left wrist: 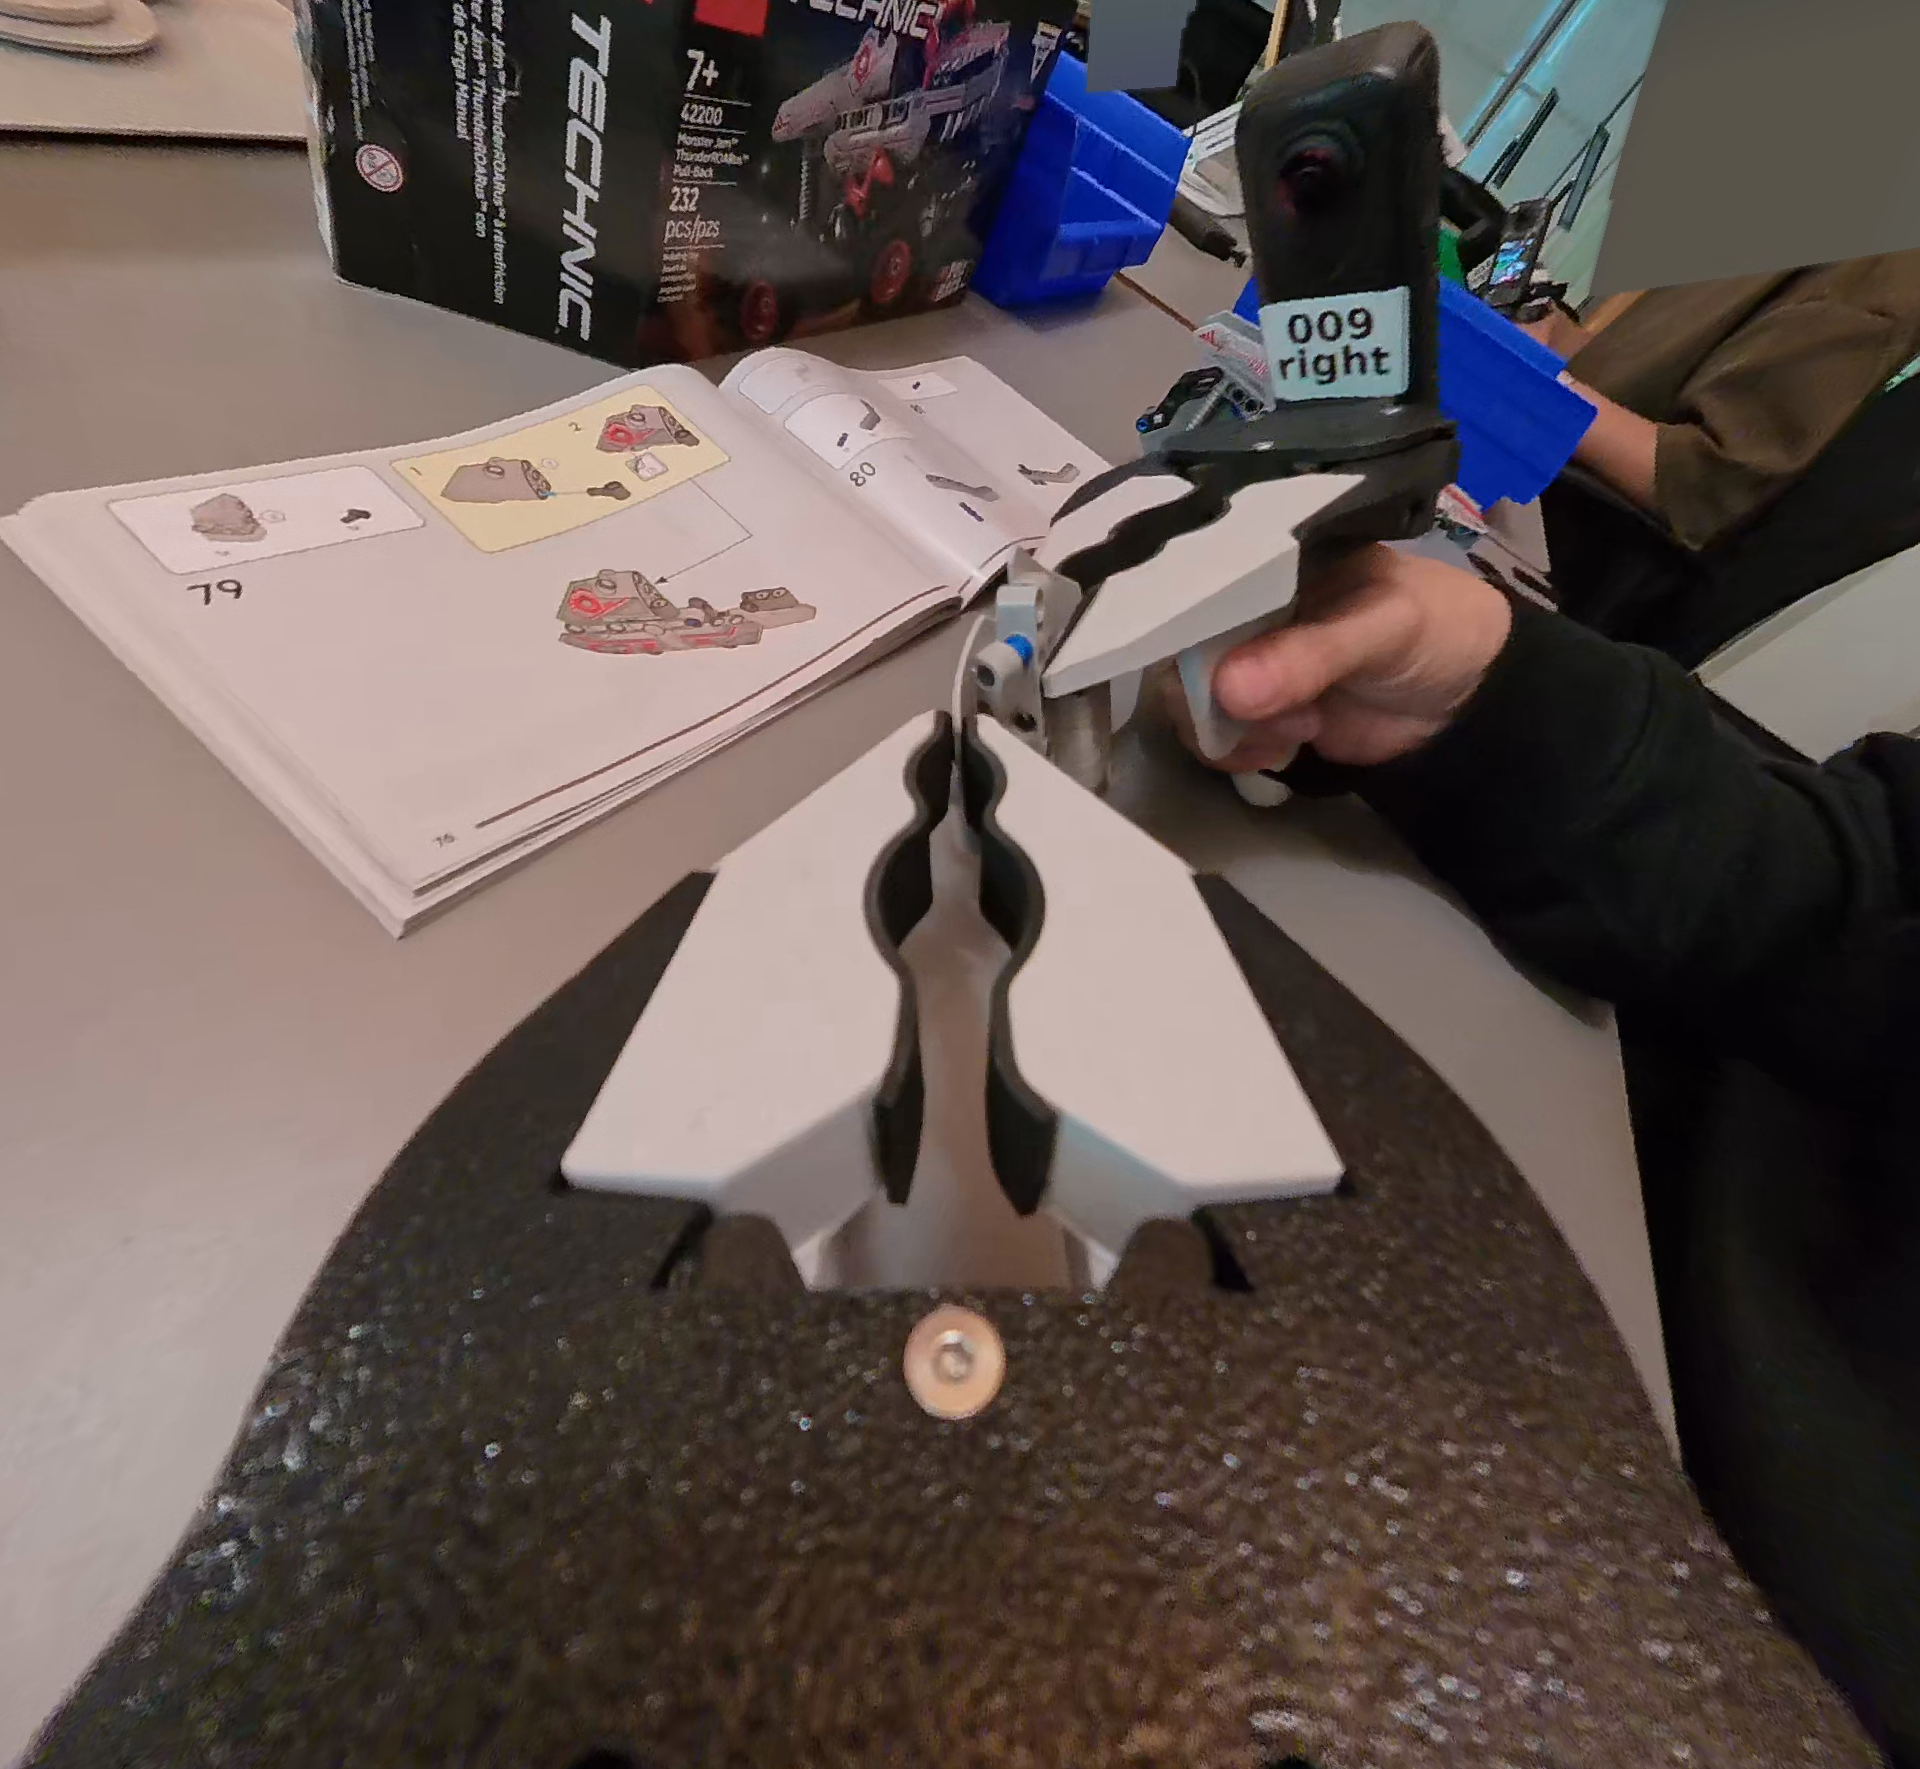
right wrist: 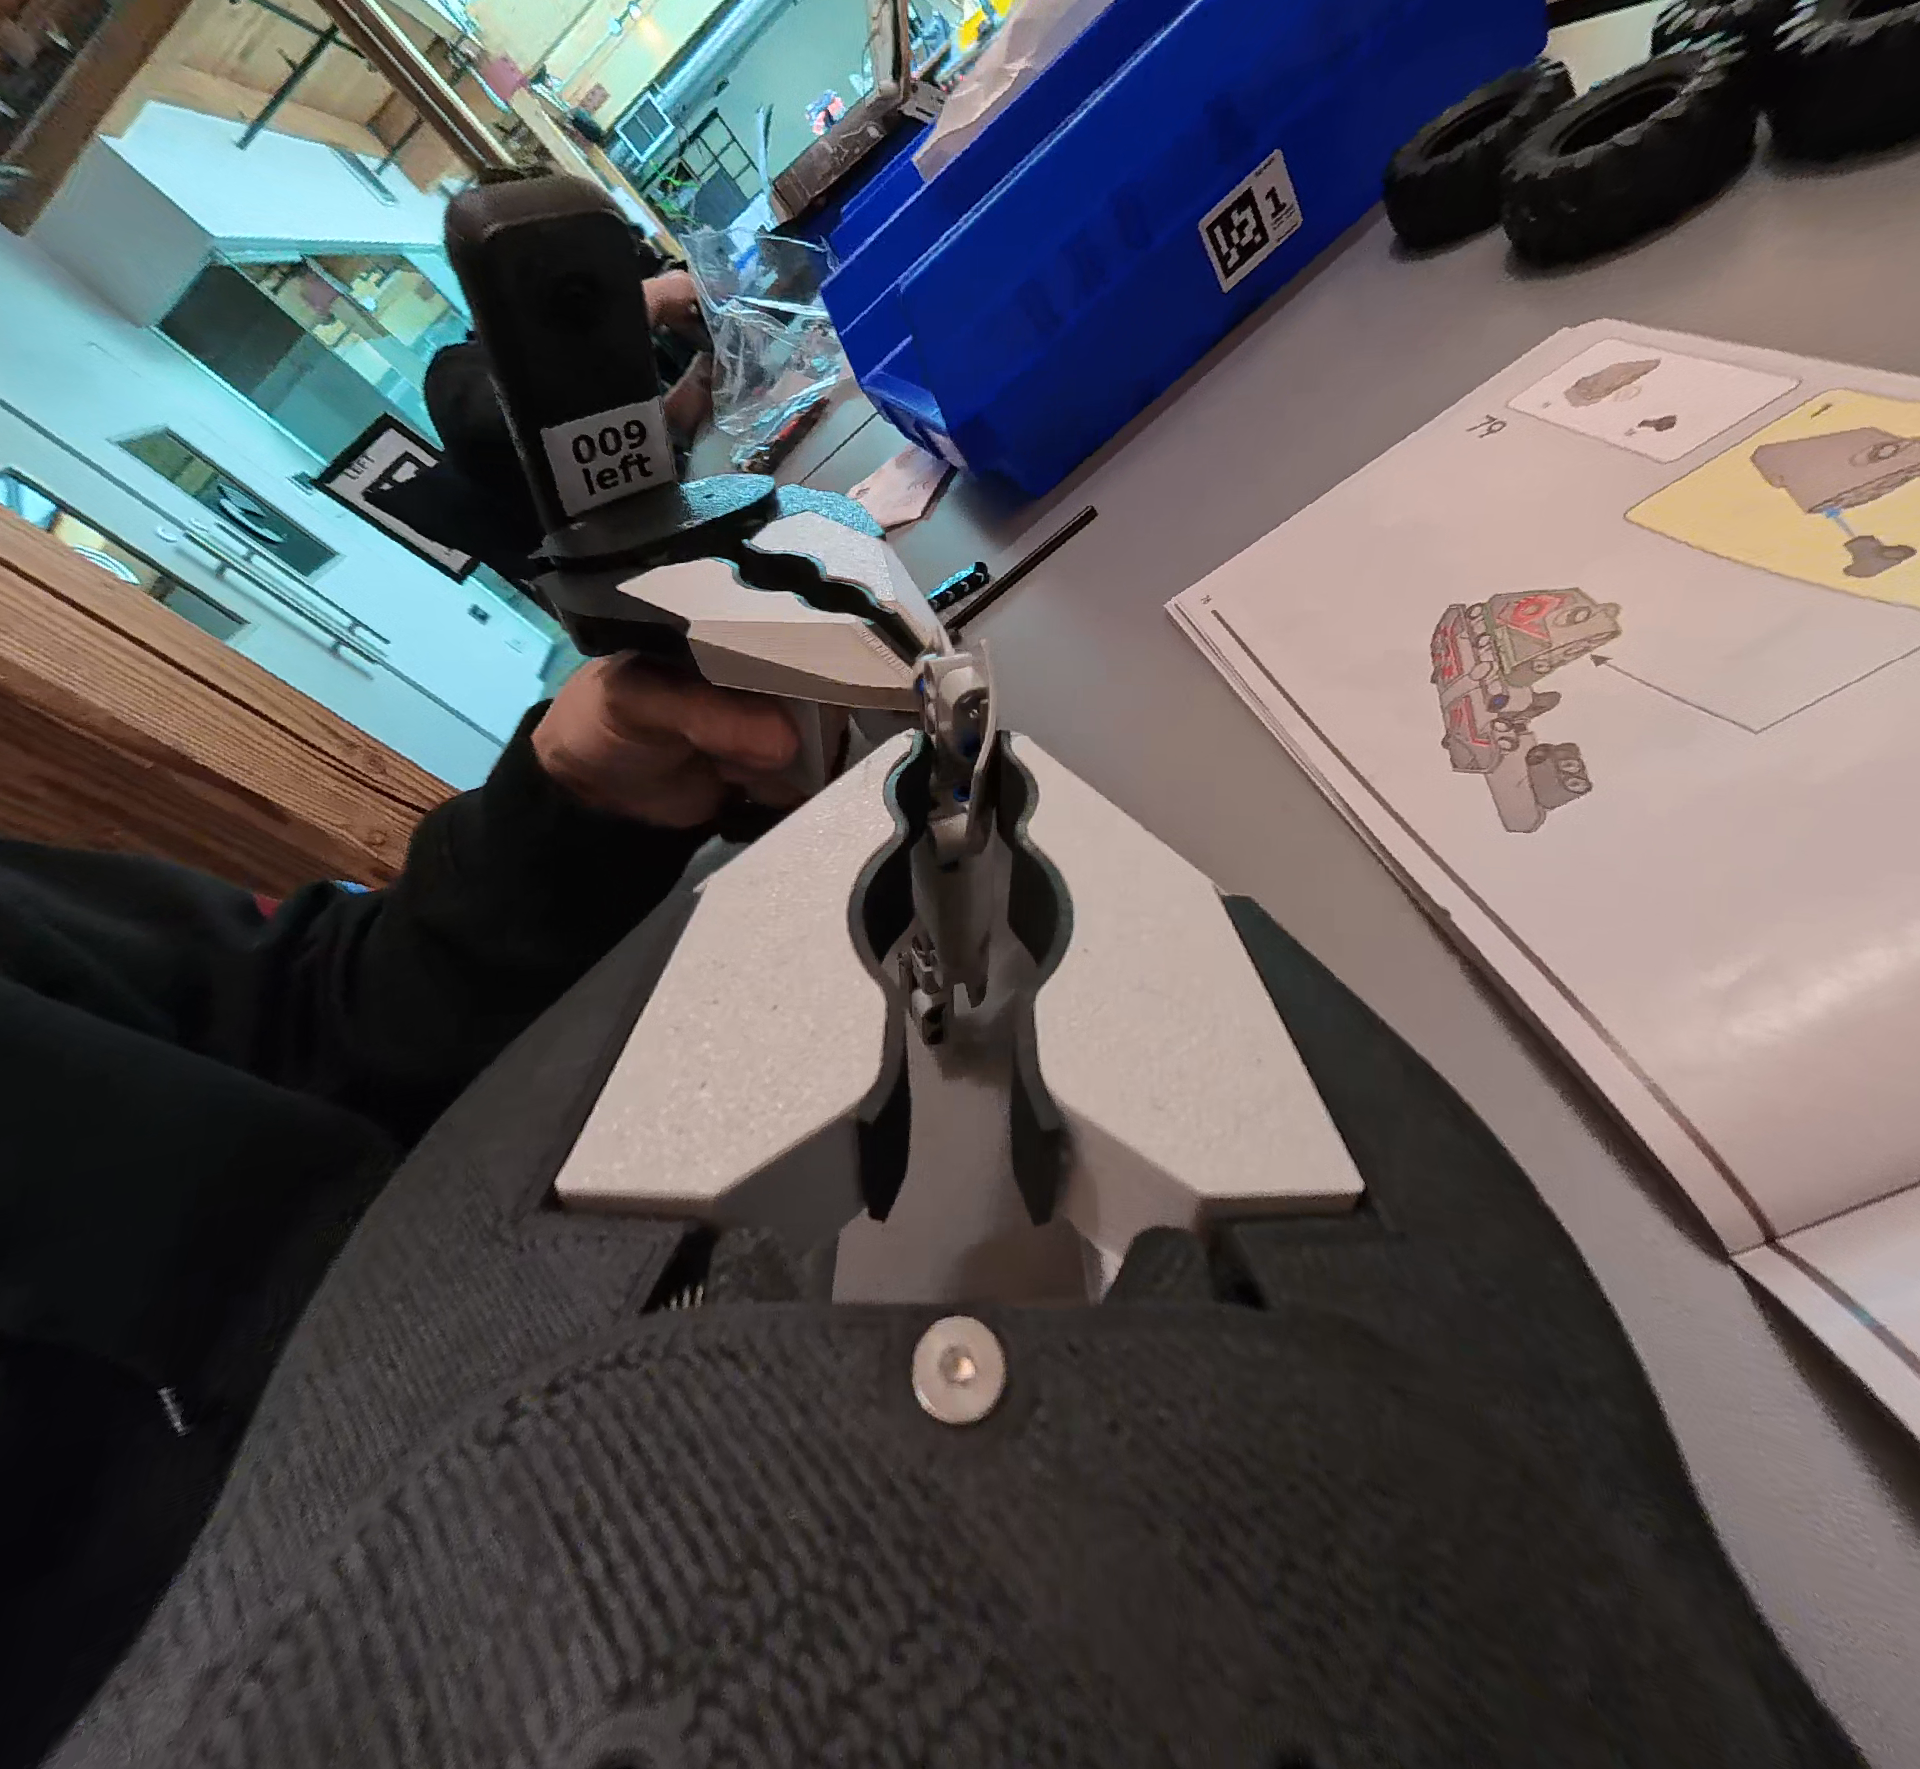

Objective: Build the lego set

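A small grey lego assembly [left wrist: 1003, 670] with blue pins hangs above the grey bench [left wrist: 208, 1044], pinched from both ends. The left gripper [left wrist: 958, 751] has its fingers clenched on the near end; the right gripper [right wrist: 951, 763] grips its other end lengthwise. An open instruction booklet [left wrist: 499, 639] lies beyond, then the set's box [left wrist: 675, 98], blue bins [right wrist: 1195, 192] and black tyres [right wrist: 1621, 150].

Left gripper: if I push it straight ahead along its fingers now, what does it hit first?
Probably the right gripper. The left gripper is shut on the grey lego piece, whose far end the other's tips pinch, directly ahead. Depth is unclear.
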`<state>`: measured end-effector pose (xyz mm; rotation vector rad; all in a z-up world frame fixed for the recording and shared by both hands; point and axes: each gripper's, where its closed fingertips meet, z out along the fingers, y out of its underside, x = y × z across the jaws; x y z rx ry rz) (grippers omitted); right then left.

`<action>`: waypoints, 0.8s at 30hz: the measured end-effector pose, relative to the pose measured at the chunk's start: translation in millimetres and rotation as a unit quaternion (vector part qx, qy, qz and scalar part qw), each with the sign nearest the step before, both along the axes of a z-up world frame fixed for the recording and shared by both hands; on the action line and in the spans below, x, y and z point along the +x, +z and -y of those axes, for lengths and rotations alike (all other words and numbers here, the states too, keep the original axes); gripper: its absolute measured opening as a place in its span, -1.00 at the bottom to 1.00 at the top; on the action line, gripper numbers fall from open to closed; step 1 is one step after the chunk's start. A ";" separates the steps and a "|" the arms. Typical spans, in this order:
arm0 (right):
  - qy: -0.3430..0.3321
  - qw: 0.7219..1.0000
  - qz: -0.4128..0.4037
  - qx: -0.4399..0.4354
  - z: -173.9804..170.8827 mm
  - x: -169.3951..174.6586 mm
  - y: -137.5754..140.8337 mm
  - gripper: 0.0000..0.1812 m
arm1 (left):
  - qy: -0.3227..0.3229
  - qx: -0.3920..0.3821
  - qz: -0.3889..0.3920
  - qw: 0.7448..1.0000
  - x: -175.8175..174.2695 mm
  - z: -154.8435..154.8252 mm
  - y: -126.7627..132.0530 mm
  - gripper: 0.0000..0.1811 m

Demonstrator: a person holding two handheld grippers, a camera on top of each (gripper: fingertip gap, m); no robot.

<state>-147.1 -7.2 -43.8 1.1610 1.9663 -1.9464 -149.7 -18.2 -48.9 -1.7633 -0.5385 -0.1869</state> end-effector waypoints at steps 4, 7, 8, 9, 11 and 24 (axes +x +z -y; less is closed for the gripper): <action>-0.006 1.000 -0.017 0.018 0.7 -0.5 0.1 -0.90 | 0.002 -0.006 -0.011 1.000 -0.2 0.7 0.5 -1.00; -0.002 0.999 -0.020 0.051 0.8 2.4 -4.7 -0.89 | -0.009 -0.031 -0.037 0.999 2.1 1.0 -3.2 -1.00; -0.002 0.998 -0.017 0.061 0.2 3.5 -5.5 -0.89 | -0.012 -0.033 -0.045 0.998 2.9 0.7 -2.8 -1.00; -0.006 0.997 -0.025 0.075 -0.3 4.3 -4.9 -0.89 | -0.018 -0.037 -0.051 0.998 4.2 0.5 -3.2 -1.00; -0.004 0.994 -0.033 0.105 -0.5 7.7 -3.9 -0.89 | -0.035 -0.034 -0.053 0.997 7.4 1.2 -3.2 -1.00; 0.116 0.990 0.033 0.072 5.7 30.2 -10.2 -0.89 | -0.138 -0.026 -0.019 0.990 35.0 -0.2 -6.4 -0.97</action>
